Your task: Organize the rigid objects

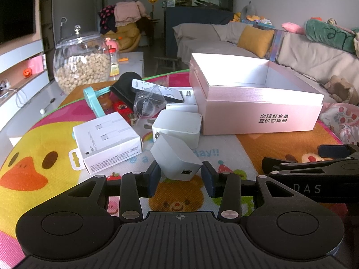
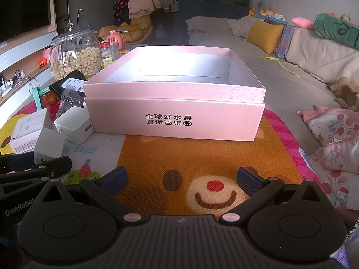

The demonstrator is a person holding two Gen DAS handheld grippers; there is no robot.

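Observation:
A white USB charger cube (image 1: pixel 176 158) lies tilted on the cartoon mat, between the two fingers of my left gripper (image 1: pixel 181 177); the jaws are open around it with small gaps on both sides. Behind it lie a second white charger (image 1: pixel 177 128), a white USB-C cable box (image 1: pixel 107 140), a white remote (image 1: pixel 157 90), a bagged item (image 1: pixel 145 103) and a teal tool (image 1: pixel 94 100). An open, empty pink box (image 1: pixel 258 103) stands to the right. My right gripper (image 2: pixel 181 179) is open and empty above the mat, in front of the pink box (image 2: pixel 175 121).
A glass jar of nuts (image 1: pixel 82 67) stands at the back left beside a small bottle (image 1: pixel 114 63). A sofa with cushions and soft toys (image 2: pixel 314 51) runs along the right. The mat's bear picture (image 2: pixel 211 190) lies under my right gripper.

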